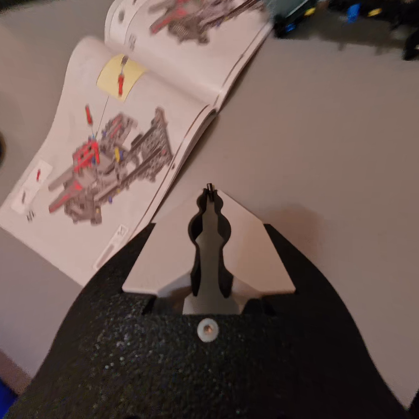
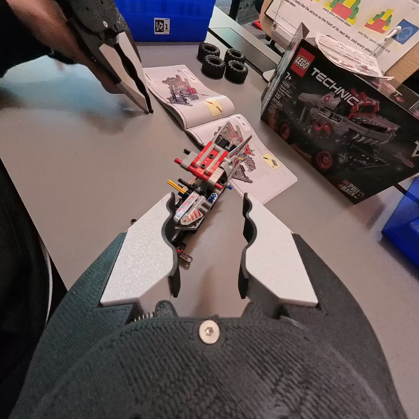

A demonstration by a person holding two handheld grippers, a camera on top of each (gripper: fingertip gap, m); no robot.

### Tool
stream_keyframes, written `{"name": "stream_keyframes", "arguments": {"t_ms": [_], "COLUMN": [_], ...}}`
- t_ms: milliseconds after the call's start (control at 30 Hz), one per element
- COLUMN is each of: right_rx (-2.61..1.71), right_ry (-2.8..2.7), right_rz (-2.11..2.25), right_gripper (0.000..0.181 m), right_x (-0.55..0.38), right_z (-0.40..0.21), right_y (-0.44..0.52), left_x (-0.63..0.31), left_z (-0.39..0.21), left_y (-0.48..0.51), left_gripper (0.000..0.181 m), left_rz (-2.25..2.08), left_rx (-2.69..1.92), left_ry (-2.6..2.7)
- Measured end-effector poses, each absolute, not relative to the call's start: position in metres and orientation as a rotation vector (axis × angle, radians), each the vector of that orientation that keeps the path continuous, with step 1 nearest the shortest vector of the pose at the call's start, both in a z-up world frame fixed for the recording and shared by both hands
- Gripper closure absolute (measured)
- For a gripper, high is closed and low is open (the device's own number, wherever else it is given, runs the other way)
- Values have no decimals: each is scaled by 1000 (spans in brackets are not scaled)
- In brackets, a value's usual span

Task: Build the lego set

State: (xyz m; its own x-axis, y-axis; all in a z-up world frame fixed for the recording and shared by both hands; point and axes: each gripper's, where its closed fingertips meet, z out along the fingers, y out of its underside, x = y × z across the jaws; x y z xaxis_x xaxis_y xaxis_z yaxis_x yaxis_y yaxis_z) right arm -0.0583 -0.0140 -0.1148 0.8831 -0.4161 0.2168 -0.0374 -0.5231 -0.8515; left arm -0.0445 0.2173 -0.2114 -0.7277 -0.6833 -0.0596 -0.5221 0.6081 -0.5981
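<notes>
My left gripper (image 1: 209,195) is shut on a small black pin (image 1: 210,187) that sticks out of its tips, low over the grey table. It also shows in the right wrist view (image 2: 148,110), with its tips down at the table left of the booklet. My right gripper (image 2: 207,200) is open. The half-built grey and red Lego model (image 2: 204,172) lies on the table with its near end between the open fingers, close against the left finger (image 2: 156,226). The open instruction booklet (image 1: 118,147) lies left of the left gripper.
The booklet (image 2: 204,102) lies behind the model. The Lego box (image 2: 340,118) stands at the right. Several black tyres (image 2: 223,62) sit at the back. A blue bin (image 2: 165,18) stands behind and another (image 2: 405,224) at the right edge. A small dark piece (image 2: 186,257) lies by the left finger. There is about 25 centimetres between the tips of the two grippers.
</notes>
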Motion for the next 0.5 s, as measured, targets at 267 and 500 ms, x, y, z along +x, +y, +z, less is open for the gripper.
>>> {"name": "stream_keyframes", "arguments": {"t_ms": [267,500], "right_rx": [-1883,-1596], "right_ry": [286,443], "right_rz": [-266,202], "right_gripper": [137,146], "right_x": [-75,-89], "right_z": [-84,-60], "right_y": [13,23], "left_x": [-79,-89], "left_z": [-102,-85], "left_y": [96,39], "left_gripper": [178,178], "left_rz": [-1333,-1176], "left_rx": [-50,253], "left_ry": [2295,2185]}}
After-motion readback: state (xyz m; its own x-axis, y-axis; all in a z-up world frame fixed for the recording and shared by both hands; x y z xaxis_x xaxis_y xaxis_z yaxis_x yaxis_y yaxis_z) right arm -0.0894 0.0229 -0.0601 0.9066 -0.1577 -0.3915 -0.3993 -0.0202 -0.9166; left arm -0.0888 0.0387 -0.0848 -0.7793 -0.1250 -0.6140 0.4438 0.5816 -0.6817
